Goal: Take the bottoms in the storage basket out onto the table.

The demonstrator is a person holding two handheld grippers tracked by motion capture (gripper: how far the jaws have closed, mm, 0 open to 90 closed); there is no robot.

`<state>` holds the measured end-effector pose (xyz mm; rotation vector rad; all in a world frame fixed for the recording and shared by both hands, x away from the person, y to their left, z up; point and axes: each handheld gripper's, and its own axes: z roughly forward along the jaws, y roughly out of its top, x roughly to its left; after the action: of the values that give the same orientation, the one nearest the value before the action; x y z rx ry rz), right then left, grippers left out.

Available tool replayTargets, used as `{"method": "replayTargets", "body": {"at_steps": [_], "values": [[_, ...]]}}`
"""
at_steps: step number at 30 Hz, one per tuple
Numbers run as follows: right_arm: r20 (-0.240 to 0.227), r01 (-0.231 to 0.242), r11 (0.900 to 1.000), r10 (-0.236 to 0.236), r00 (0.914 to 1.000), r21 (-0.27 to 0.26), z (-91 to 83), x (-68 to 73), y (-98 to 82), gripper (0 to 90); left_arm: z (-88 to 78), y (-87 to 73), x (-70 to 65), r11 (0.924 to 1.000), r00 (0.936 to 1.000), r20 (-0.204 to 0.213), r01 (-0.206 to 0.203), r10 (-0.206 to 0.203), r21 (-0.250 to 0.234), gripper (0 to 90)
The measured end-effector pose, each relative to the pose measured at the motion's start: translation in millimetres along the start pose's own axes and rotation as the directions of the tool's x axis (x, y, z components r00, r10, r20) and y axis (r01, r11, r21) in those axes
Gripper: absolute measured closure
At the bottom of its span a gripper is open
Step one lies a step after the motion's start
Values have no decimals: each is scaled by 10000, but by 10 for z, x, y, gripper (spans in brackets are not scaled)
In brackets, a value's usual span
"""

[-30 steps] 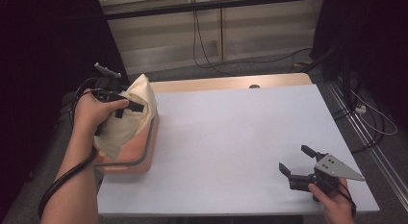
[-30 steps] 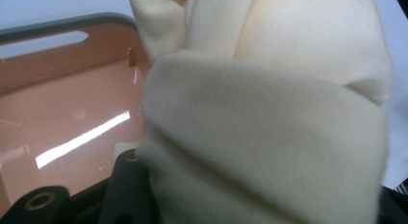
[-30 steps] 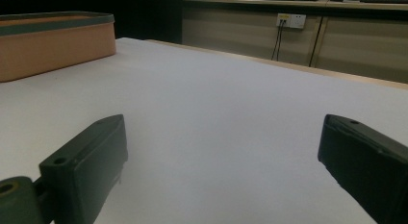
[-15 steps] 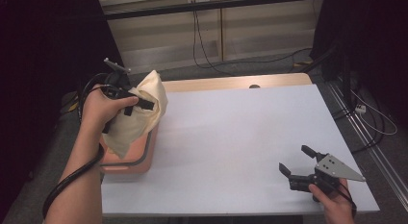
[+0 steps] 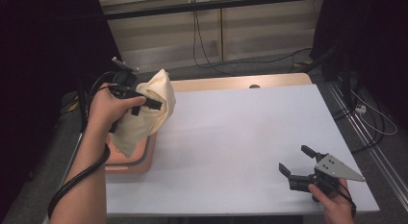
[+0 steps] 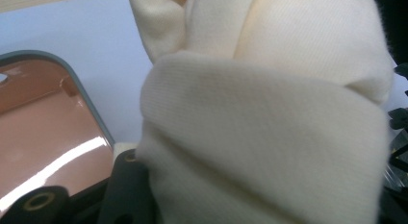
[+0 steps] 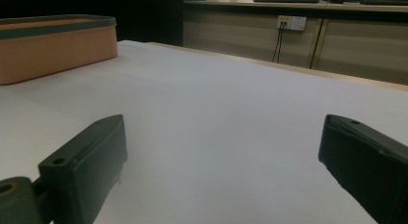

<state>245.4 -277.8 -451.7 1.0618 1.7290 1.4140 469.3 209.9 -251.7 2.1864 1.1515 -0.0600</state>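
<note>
A cream cloth hangs bunched above the orange tray at the table's left edge. My left gripper is shut on the cloth, held up in the person's left hand. In the left gripper view the cloth covers the jaws, with the tray's shiny floor below to the left. My right gripper rests near the table's front right corner, jaws wide open with nothing between them. In the right gripper view the gripper faces across the bare white table toward the tray.
The white table top spreads between the two hands, with a wooden strip along its far edge. Cables lie on the floor beyond the table and to the right. A black cable loops from the left gripper around the forearm.
The left gripper has carried the cloth up and to the right, so the cloth now hangs higher over the tray. The right gripper has stayed where it was.
</note>
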Motion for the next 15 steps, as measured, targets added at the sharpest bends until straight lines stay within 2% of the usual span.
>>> {"method": "replayTargets", "body": {"at_steps": [6, 15], "values": [[-15, 37, 10000, -37, 10000, -38, -3, -10, 3, 29, 47, 40, -72, 9994, 9995, 120, -296, 294, 151, 517], [-12, 46, 10000, -46, 10000, -49, -5, -3, 5, 29, 119, 52, -123, 9996, 9994, 221, -286, 284, 47, 517]]}}
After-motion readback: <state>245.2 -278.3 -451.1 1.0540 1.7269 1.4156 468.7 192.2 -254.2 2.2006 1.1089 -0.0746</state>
